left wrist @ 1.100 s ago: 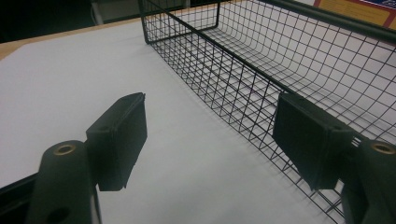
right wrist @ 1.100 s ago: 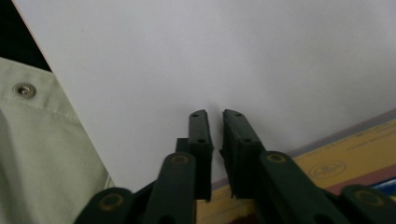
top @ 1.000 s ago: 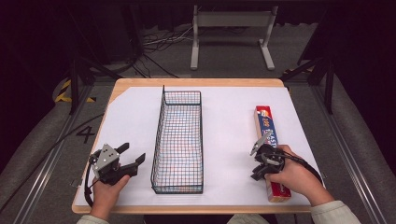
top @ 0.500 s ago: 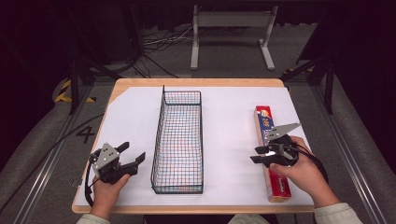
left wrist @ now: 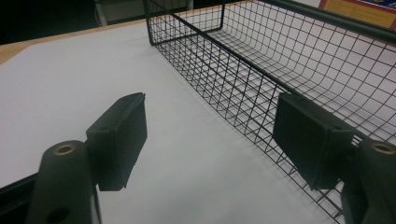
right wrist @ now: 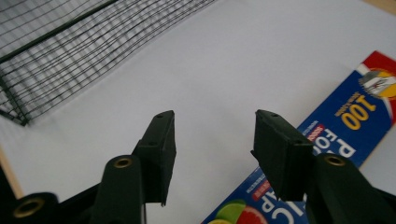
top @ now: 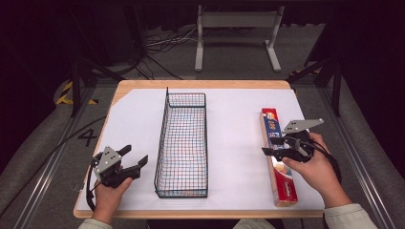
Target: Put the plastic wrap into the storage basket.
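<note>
From above I see a wooden table [top: 200, 85] covered with a white sheet [top: 234, 143], with 2 handheld grippers over it, 1 in each of the person's hands.

My right gripper [top: 276, 149] hovers over the middle of a long, narrow box of food wrap [top: 278, 164], blue at the far part and red at the near end. The box lies flat on the sheet and runs away from the person. It sits directly under the gripper and the right hand [top: 313, 167], part of it hidden by them. In the right gripper view the 2 black jaws are spread apart with nothing between them; they have just been opening. There the box [right wrist: 345, 135] lies below and to the right of the right-hand jaw, printed with the number 100 and a picture of citrus fruit, and no pad touches it. Bare white sheet fills the gap between the jaws.

A long black wire basket [top: 184, 143] stands on the sheet well to the left of this gripper, between the 2 hands. Its corner shows at the top left of the right gripper view [right wrist: 60, 51].

My left gripper [top: 135, 160] is held by the left hand [top: 107, 193] low over the near left part of the sheet, with its tips pointing toward the basket. Its jaws are also spread wide and hold nothing. In the left gripper view the basket's long side wall [left wrist: 243, 84] runs just ahead of the right-hand jaw, close to it, though I cannot tell whether they touch.
</note>
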A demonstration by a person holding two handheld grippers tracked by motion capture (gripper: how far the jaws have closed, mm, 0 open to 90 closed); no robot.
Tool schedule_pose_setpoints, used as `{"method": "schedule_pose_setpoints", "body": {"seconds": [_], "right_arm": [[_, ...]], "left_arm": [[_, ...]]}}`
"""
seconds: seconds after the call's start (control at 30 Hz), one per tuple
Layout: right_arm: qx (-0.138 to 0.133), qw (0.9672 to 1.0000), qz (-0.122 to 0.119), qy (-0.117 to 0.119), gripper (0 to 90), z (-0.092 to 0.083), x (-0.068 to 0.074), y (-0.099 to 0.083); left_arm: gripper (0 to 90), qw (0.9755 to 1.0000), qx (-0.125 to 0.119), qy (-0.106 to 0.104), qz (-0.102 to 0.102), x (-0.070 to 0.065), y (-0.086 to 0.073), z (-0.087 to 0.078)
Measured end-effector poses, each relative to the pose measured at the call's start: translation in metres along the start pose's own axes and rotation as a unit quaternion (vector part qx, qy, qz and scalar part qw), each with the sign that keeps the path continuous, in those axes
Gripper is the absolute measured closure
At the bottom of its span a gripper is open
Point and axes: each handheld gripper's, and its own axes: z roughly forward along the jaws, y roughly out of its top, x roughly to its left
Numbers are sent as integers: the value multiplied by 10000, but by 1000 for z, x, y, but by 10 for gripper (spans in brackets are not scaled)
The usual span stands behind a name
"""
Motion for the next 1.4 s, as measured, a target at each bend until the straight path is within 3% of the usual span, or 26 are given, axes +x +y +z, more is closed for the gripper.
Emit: {"method": "schedule_pose_setpoints", "body": {"seconds": [0.23,0.33,0.5,0.73,0.93,0.97,1.03,1.07,1.13,1.27,1.4], "right_arm": [[7,9991,222,-358,460,-5,-10,7],[-79,9974,372,-614,470,-5,-16,8],[-165,9953,502,-806,429,-6,-24,10],[-39,9893,858,-1180,309,6,-27,4],[47,9851,1172,-1255,276,17,-29,-3],[147,9813,1348,-1366,252,22,-31,-6],[232,9769,1580,-1422,251,26,-33,-9],[232,9769,1580,-1422,251,26,-33,-9],[438,9714,1798,-1486,240,32,-34,-13],[537,9676,1918,-1555,222,38,-35,-17],[692,9602,2166,-1624,201,45,-35,-20]], "left_arm": [[265,10000,-13,2,-10,0,0,0],[265,10000,-18,6,-8,0,0,0],[265,10000,-10,7,-15,0,0,0],[265,10000,-7,6,2,0,0,0],[265,10000,-5,12,-11,0,0,0],[265,10000,-6,14,-2,0,0,0],[265,10000,-11,13,-3,0,0,0],[265,10000,-11,13,-3,0,0,0],[265,10000,-4,12,-11,0,0,0],[265,10000,-9,16,14,0,0,0],[265,10000,-8,16,10,0,0,0]]}}
